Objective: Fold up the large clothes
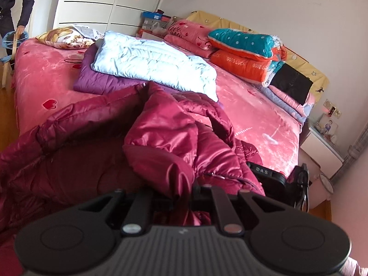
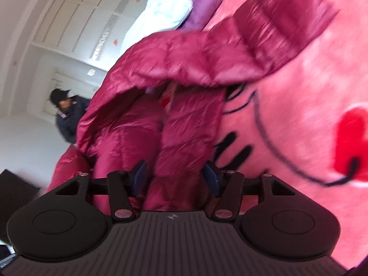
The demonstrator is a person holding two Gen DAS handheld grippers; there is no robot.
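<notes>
Closest to me, the left gripper (image 1: 194,193) has its fingers drawn together, clenched on a bunch of the jacket (image 1: 165,135), a shiny maroon puffer. The right gripper (image 2: 176,179) is different: its blue-padded fingers (image 2: 140,177) stand apart with a thick roll of the jacket (image 2: 184,124) between them, and I cannot tell whether the pads press it or only straddle it.

From the left gripper the jacket runs away toward 12 o'clock and spreads to 9 o'clock; from the right one a quilted sleeve or panel arcs from 12 toward 2 o'clock, lifted off the bed (image 2: 299,92). The long axis seems to run straight ahead of both grippers, so I judge the next fold depends on carrying the held end forward along that line. The right gripper also shows in the left view, low at 4 o'clock, beside the jacket's edge.

The bed (image 1: 253,115) wears a pink plush cover with red hearts. Further off lie a pale blue quilt (image 1: 154,62) on a purple one (image 1: 99,80), then stacked blankets (image 1: 243,46) at 1 o'clock. A white wardrobe (image 1: 103,2) stands at 11 o'clock, with a person (image 2: 66,112) in dark clothes nearby.
</notes>
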